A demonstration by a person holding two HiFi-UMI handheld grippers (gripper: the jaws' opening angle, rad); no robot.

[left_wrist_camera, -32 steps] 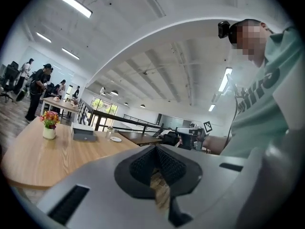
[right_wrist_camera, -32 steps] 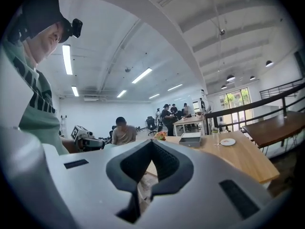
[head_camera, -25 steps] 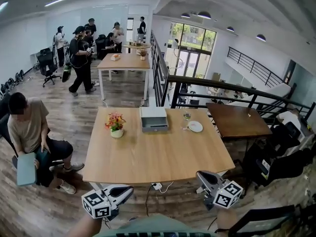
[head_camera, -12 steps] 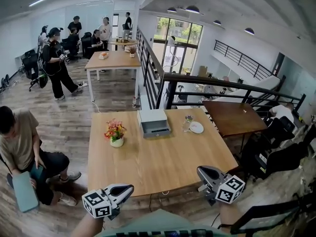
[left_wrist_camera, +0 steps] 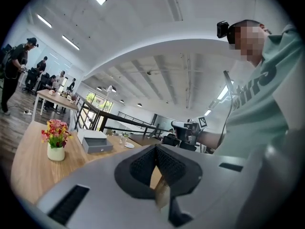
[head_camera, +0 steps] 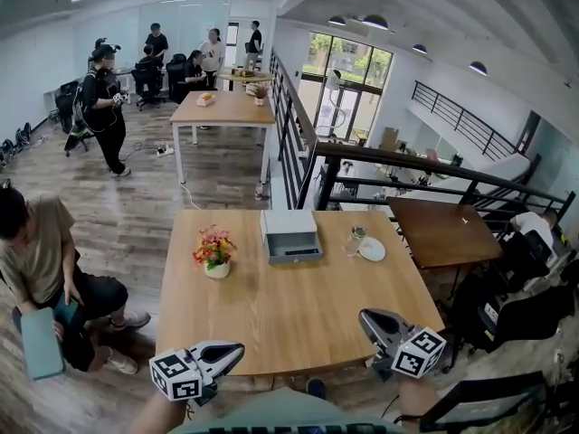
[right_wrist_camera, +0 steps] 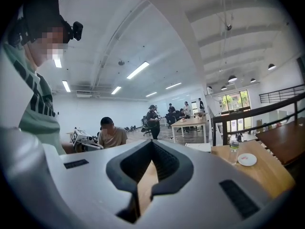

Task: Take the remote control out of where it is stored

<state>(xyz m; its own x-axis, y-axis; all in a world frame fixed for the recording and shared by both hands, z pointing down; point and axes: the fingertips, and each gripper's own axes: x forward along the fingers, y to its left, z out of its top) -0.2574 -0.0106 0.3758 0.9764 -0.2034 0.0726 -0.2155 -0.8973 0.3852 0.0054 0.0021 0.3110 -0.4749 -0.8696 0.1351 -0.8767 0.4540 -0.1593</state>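
No remote control shows in any view. A grey drawer box [head_camera: 289,235] stands at the far middle of the wooden table [head_camera: 298,310], its drawer closed; the left gripper view also catches the drawer box [left_wrist_camera: 95,141]. My left gripper [head_camera: 237,347] hovers at the table's near edge, left of centre, its jaws meeting at the tips with nothing between them. At the near right edge my right gripper [head_camera: 365,316] is shut and empty. Both point level toward the table. The left gripper [left_wrist_camera: 156,148] and the right gripper [right_wrist_camera: 152,143] each show touching tips.
A flower vase [head_camera: 215,253] stands left of the box, a glass [head_camera: 355,240] and a white plate [head_camera: 372,250] to its right. A person [head_camera: 36,260] sits at the left. A black railing [head_camera: 362,165] runs behind the table, and a dark table [head_camera: 443,231] stands at the right.
The table has drawn nearer in the head view, and both grippers now reach over its near edge instead of hanging short of it. People at the back have walked about.
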